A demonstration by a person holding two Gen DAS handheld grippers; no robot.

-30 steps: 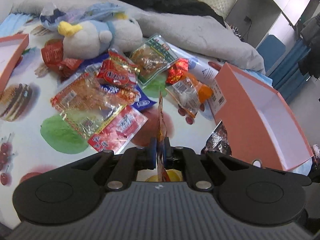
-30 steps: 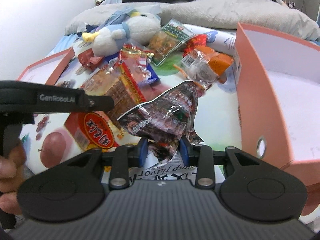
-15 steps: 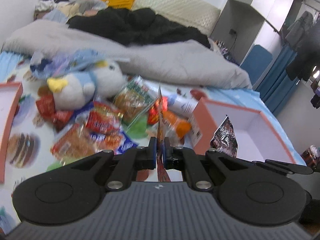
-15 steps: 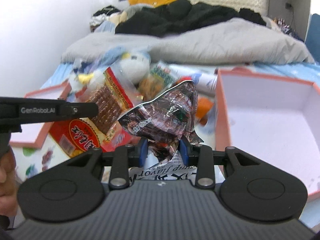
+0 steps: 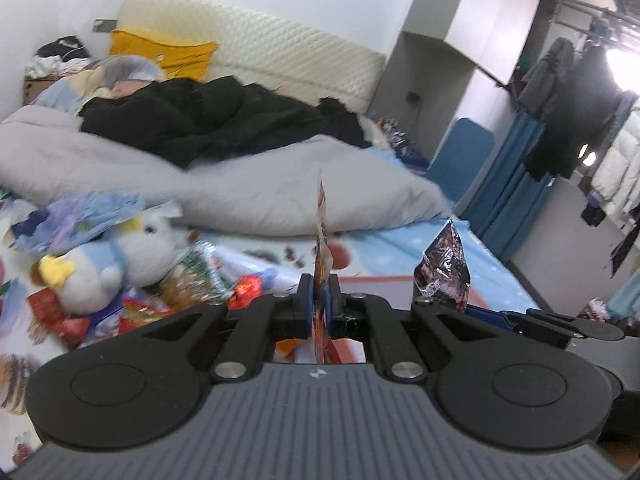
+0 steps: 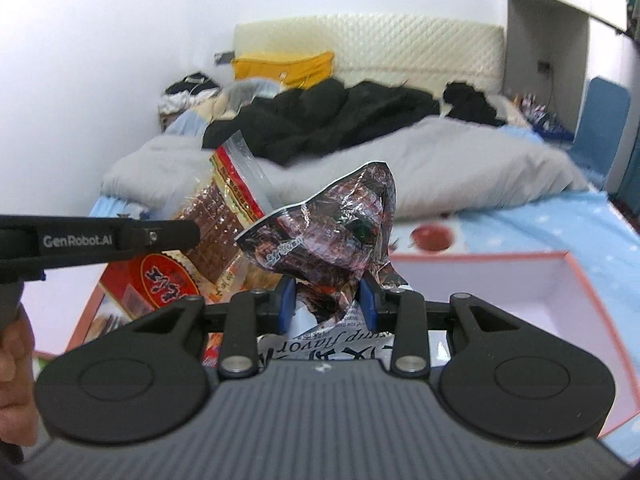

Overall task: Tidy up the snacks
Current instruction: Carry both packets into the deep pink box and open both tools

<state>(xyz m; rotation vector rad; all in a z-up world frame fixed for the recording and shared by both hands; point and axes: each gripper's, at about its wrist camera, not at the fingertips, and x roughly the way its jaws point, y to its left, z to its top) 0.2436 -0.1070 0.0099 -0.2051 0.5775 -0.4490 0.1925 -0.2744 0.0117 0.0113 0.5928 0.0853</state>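
Crinkled, glossy dark foil on the snack bag (image 6: 320, 236); shiny clear plastic on the red jerky packet (image 6: 216, 224); matt black plastic on the right gripper (image 6: 327, 306); soft fuzzy cloth on the plush toy (image 5: 116, 264); smooth matt card on the pink box (image 6: 576, 280).

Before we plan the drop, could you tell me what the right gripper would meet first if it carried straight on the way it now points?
Probably the grey duvet heaped beyond the pink box; depth is unclear.
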